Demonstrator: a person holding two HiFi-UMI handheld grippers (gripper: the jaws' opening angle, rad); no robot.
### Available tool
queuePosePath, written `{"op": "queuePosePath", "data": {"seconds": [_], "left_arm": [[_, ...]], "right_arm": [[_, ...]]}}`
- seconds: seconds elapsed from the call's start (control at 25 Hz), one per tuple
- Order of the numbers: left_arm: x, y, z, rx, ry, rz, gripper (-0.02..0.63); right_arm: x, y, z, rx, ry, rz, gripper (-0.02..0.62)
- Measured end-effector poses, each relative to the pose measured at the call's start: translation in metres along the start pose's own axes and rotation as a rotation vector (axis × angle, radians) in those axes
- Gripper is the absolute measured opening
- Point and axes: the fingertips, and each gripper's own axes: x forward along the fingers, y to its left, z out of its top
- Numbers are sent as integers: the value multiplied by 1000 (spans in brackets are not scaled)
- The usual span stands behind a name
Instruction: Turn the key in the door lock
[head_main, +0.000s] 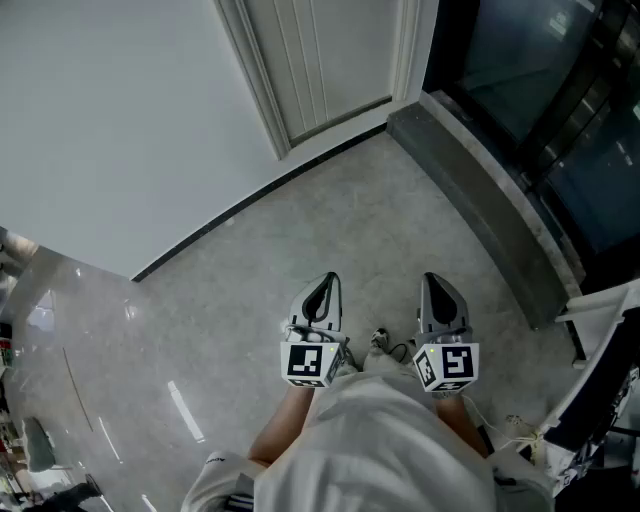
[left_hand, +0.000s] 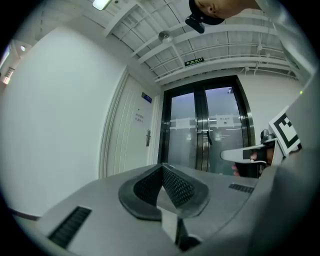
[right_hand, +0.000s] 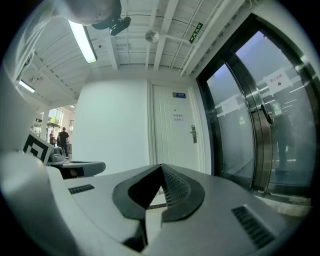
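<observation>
No text is legible: the green ceiling sign (left_hand: 194, 61), the blue plate (right_hand: 178, 94) on the white door (right_hand: 172, 145) and the glass-door notices (left_hand: 222, 120) are too small.

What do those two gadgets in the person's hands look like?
The left gripper and right gripper are grey wedges tapering to a point, with dark ribbed pads. Each carries a white cube with black square markers. The person wears a light top.

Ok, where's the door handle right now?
In the right gripper view, the door handle sits on the white door's right edge, ahead beyond the right gripper, with the glass doors just to its right.
</observation>
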Motion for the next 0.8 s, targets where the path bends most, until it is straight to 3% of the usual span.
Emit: {"op": "queuePosePath", "data": {"seconds": [0.32,0.4,0.56,0.8], "left_arm": [[-12,-4,4,66,-8,-11,8],[-12,-8,4,96,0,-17,8],[-5,-12,2,79,19,10,8],[23,-52,9,104,5,-17,8]], "right_arm": [[-8,-4,-6,33,-32,-25,-4],[-4,-4,-4,28,-41,-9,-5],[-2,-5,-4,15,-38,31,-5],[-5,-41,-4,-43,-10,16,-5]]}}
